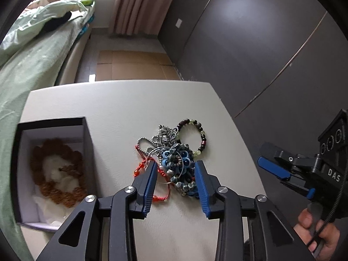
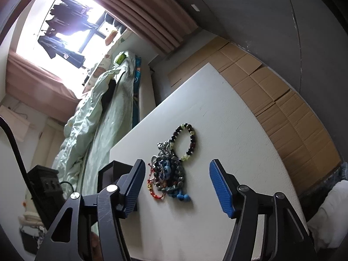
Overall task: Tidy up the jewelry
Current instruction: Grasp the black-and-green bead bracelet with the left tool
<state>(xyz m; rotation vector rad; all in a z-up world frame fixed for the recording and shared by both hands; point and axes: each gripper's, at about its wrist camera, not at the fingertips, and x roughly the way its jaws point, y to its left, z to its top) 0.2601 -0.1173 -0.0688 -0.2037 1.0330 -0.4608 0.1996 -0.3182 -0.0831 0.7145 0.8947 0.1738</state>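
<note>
A tangled jewelry pile lies mid-table: a blue beaded piece [image 1: 178, 163], a red cord bracelet [image 1: 141, 169], a silver ball chain [image 1: 161, 139] and a green-and-dark bead bracelet [image 1: 195, 137]. My left gripper [image 1: 175, 167] hangs over the pile's near end, jaws apart. The blue piece and red cord sit between its pads, and no squeeze shows. At the left stands a black box [image 1: 52, 121] holding a brown bead bracelet [image 1: 56, 174]. My right gripper [image 2: 177, 163] stands open on the near side of the pile [image 2: 167, 171], empty; the left wrist view shows it [image 1: 261, 152] off to the right.
The white table [image 1: 130, 104] ends just beyond the pile. A bed with a green duvet [image 1: 32, 65] runs along the left. Flattened cardboard [image 2: 271, 91] covers the floor beyond, beside dark wardrobe doors [image 1: 261, 54]. A person's hand [image 1: 315, 228] holds the right gripper.
</note>
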